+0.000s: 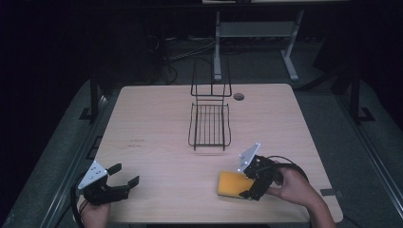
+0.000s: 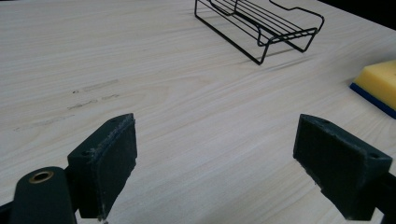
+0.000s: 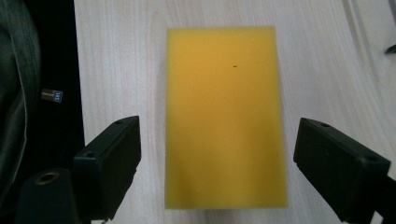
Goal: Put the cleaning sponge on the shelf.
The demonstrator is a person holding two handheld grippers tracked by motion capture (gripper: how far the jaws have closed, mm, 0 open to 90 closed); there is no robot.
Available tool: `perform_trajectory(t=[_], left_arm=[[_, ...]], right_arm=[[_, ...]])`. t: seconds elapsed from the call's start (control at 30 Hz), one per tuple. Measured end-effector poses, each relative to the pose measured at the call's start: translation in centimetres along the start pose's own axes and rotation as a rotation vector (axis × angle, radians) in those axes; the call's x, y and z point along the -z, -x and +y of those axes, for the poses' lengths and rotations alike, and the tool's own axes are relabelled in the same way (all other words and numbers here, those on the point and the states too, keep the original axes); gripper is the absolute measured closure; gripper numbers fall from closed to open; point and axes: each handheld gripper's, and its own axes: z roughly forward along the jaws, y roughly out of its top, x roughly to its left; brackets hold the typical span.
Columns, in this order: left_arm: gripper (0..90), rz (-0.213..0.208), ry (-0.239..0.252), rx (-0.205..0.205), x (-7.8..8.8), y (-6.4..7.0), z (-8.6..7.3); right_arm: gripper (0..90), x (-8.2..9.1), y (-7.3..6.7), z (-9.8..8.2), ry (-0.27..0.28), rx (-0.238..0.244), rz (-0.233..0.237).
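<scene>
Pale wood-grain tabletop (image 1: 157, 142): one wire container, one sponge, two hand-held grippers.
Left, near front edge: left black two-jaw gripper (image 1: 124, 174) with grey three-cornered plate, gripped from below by left hand (image 1: 95, 214), jaws spread wide with nothing between, pointed toward table centre, bare wood under the jaws in the left gripper view. Centre, toward far side: black wire rack basket with tall looped back (image 1: 209, 124), standing upright, holding nothing. Right of centre, near front edge: yellow rectangular sponge with dark blue underside (image 3: 225, 116), lying flat, well apart from basket. Right: right black two-jaw gripper (image 1: 251, 183), held by right hand (image 1: 291, 186), tilted down over sponge's right end, jaws released and straddling its sides, contact not discernible.
</scene>
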Motion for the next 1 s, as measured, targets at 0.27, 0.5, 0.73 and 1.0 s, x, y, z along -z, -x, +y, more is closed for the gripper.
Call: perform_trajectory(t=[0.27,0.5,0.73,1.0], left_arm=[[12.9,-0.001,0.0,0.0,0.0,0.0,0.0],[12.8,-0.001,0.001,0.0,0.0,0.0,0.0],[12.8,-0.002,0.004,0.004,0.0,0.0,0.0],[12.8,-0.002,0.005,0.005,0.0,0.0,0.0]], right_arm=[[14.7,-0.5,0.2,0.4,-0.007,0.001,0.004],[14.7,-1.0,0.4,0.5,-0.02,0.001,0.007],[14.7,-1.6,0.7,0.7,-0.029,-0.005,0.015],[14.7,-2.4,0.6,0.8,-0.041,-0.005,0.023]])
